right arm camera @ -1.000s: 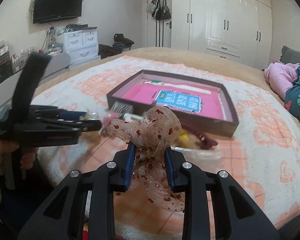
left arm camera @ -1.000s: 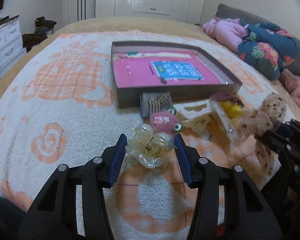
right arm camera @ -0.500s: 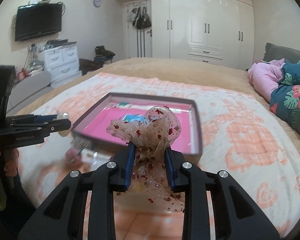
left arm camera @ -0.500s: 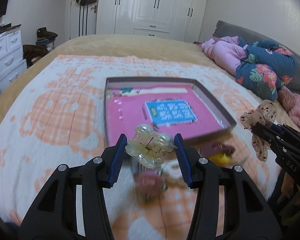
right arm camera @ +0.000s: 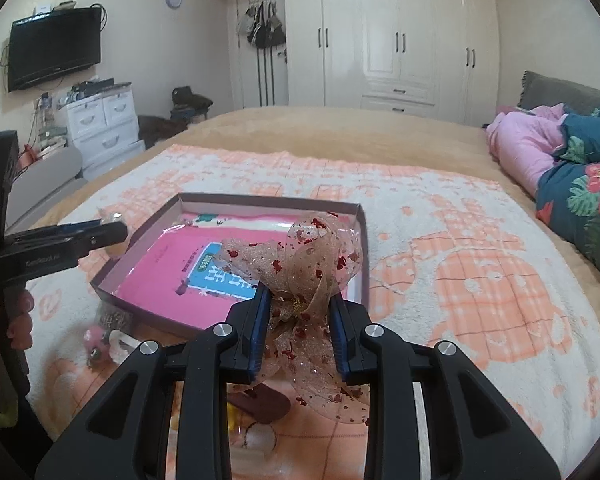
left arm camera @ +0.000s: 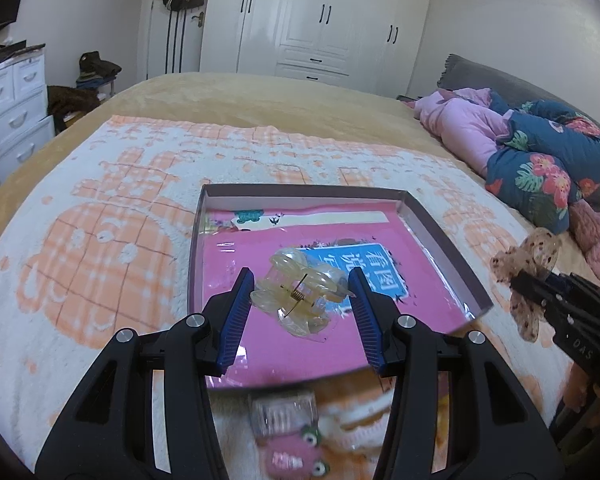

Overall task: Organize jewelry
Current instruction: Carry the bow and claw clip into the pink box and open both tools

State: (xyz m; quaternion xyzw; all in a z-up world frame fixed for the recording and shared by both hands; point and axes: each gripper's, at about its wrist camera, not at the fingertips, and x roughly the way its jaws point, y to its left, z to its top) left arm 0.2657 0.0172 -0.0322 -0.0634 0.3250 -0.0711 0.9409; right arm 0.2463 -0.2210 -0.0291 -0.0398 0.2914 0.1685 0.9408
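Observation:
My left gripper [left arm camera: 300, 304] is shut on a clear yellowish claw hair clip [left arm camera: 300, 296] and holds it above the shallow box [left arm camera: 196, 248] with the pink lining. My right gripper [right arm camera: 300, 320] is shut on a sheer beige bow with red spots [right arm camera: 312, 256], held above the box's near right corner [right arm camera: 364, 264]. The bow also shows at the right of the left wrist view [left arm camera: 528, 264]. The left gripper shows at the left of the right wrist view [right arm camera: 100, 232].
The box lies on a white and orange fleece blanket [left arm camera: 100, 240] on a bed. Loose hair items lie in front of the box: a clear comb case [left arm camera: 284, 412], a pink frog clip [left arm camera: 292, 460], a dark clip [right arm camera: 260, 400]. Folded clothes [left arm camera: 540, 160] lie at the right.
Both grippers have risen and moved forward from the pile of hair items to above the box, each still holding its item.

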